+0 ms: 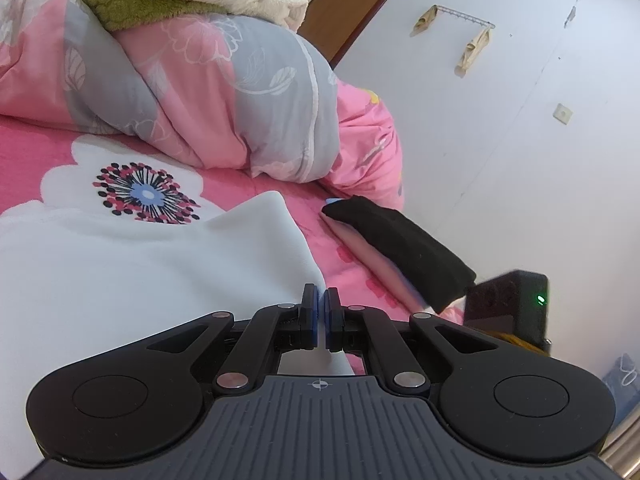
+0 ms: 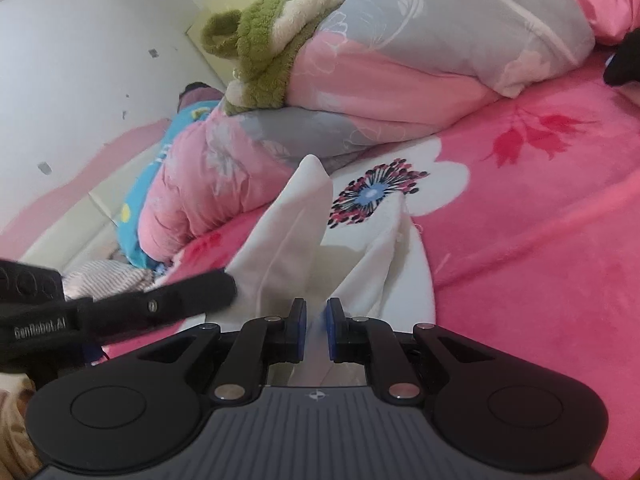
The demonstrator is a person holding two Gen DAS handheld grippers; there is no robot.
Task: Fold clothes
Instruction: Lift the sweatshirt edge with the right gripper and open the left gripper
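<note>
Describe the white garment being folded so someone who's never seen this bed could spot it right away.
Start at the pink bed sheet with its big white flower print. In front of the rolled pink and grey quilt lies the white garment, pinched by the left claw and right claw. It is the only plain, unpatterned white cloth there.

Left tool (image 1: pixel 321 312): the pinch on the white garment (image 1: pixel 120 272) sits low, and the tool body hides the cloth under it. Garment cut off at the frame's left edge. Right tool (image 2: pixel 314 328): cloth between the pads is blurred. Black object (image 2: pixel 622 64) cropped at the right edge, can't ID. Left tool's finger (image 2: pixel 192 294) covers the garment's left side.
</note>
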